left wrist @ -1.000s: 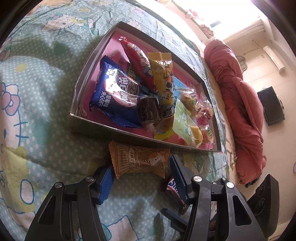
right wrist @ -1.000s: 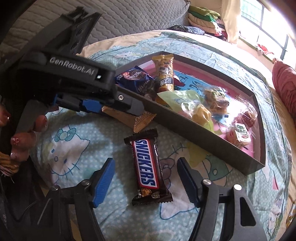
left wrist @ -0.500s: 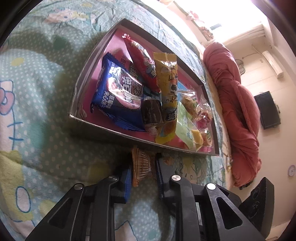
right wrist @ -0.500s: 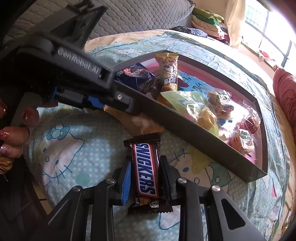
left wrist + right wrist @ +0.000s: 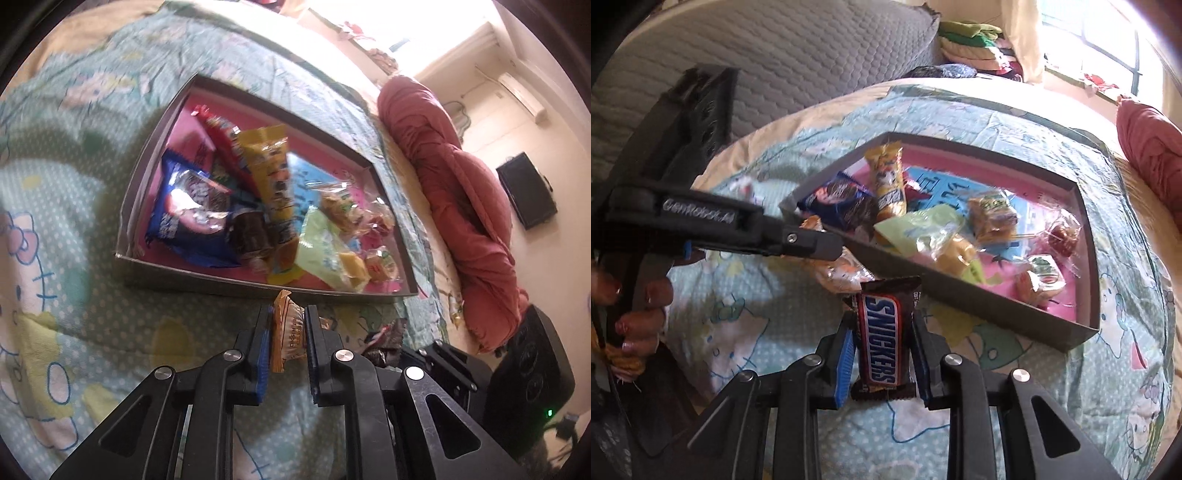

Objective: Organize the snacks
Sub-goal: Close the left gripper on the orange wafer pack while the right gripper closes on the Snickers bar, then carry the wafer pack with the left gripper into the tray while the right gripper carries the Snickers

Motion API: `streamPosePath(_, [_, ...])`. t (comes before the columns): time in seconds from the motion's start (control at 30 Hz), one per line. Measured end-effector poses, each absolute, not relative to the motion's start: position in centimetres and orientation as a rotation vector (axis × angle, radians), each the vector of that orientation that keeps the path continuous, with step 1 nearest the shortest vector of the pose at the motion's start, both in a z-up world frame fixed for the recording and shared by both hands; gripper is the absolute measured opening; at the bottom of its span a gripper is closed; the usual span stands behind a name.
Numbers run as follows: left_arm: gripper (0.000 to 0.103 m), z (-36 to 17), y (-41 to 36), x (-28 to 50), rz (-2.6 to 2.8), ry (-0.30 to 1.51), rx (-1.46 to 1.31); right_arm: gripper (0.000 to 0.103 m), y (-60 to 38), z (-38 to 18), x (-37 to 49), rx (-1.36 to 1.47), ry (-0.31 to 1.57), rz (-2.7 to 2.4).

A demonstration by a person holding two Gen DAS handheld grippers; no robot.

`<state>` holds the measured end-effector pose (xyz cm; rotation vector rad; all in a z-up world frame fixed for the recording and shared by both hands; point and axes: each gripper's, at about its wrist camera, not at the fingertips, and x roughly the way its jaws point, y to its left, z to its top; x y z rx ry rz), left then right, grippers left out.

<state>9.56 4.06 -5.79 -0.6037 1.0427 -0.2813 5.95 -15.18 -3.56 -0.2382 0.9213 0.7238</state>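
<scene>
My left gripper (image 5: 287,316) is shut on an orange snack packet (image 5: 286,334), squeezed on edge and lifted just above the bedspread, in front of the near wall of the grey box (image 5: 207,275). My right gripper (image 5: 884,325) is shut on a Snickers bar (image 5: 881,339), held lengthwise between the blue pads and raised off the bed. In the right wrist view the left gripper (image 5: 827,247) reaches in from the left with the orange packet (image 5: 842,273) at its tip. The pink-lined box (image 5: 979,302) holds several wrapped snacks.
The box lies on a pale green cartoon bedspread (image 5: 55,206). A rolled red blanket (image 5: 461,192) lies along the bed's far side. A grey quilted headboard (image 5: 775,55) and folded clothes (image 5: 975,40) stand behind. A hand (image 5: 639,306) grips the left tool.
Both grippers went from open around their snacks to shut on them, then rose a little. The orange packet and the Snickers bar have left the bedspread.
</scene>
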Motion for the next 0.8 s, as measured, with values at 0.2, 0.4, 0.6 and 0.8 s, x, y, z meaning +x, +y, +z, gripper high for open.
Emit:
streamPosePath(0.2, [0.017,-3.5,3.8,8.9,-0.263,0.997,-0.530,0.029,-15.7,-2.8,5.6,-0.211,0.902,0.722])
streamPosePath(0.4, [0.017,-1.9,4.4,8.6,-0.250,0.952,-0.507,0.029,-16.3,-2.1,5.8,-0.183,0.882,0.717])
streamPosePath(0.6, [0.017,-0.7,4.8,8.8,-0.228,0.910,-0.500,0.029,-16.8,-1.5,6.3,-0.154,0.867,0.708])
streamPosePath(0.8, [0.017,-0.5,5.3,9.7,-0.199,0.897,-0.505,0.029,-17.6,-0.6,7.5,-0.131,0.834,0.678])
